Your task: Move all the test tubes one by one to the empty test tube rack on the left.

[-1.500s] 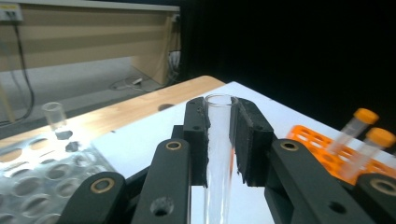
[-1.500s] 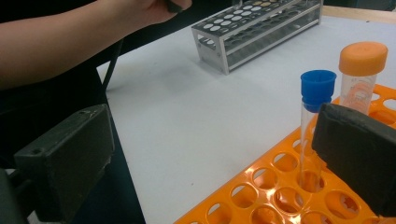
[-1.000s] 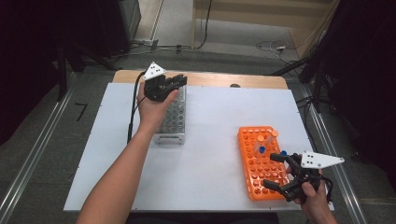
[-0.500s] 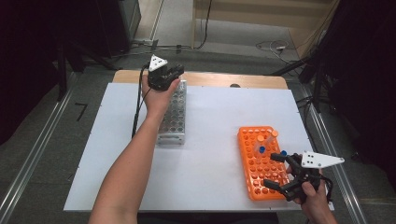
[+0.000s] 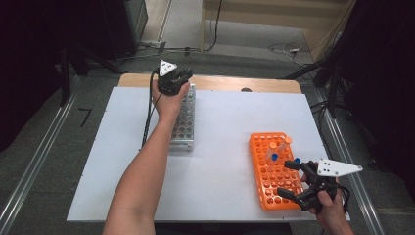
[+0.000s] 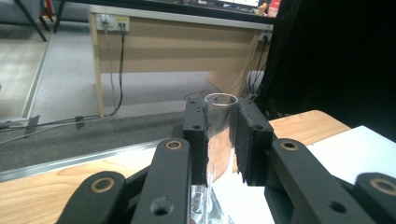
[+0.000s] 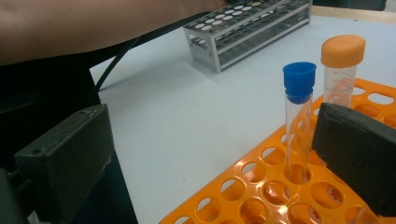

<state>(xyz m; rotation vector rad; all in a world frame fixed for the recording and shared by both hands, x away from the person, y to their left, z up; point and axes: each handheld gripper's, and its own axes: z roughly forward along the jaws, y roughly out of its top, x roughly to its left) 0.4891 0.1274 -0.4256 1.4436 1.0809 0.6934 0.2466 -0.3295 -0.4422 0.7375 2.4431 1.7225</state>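
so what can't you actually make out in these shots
- Clear tube in the left tongs: its lower end is hidden behind the pads in the left gripper view, and in the high view the hand covers it.
- Metal rack: its far end is under that hand in the high view.
- Orange rack: cut off by the frame edge in the right gripper view.

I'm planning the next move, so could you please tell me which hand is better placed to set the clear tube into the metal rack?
Left. Its tongs are shut on the clear tube over the metal rack. The right tongs stand open beside the orange rack.
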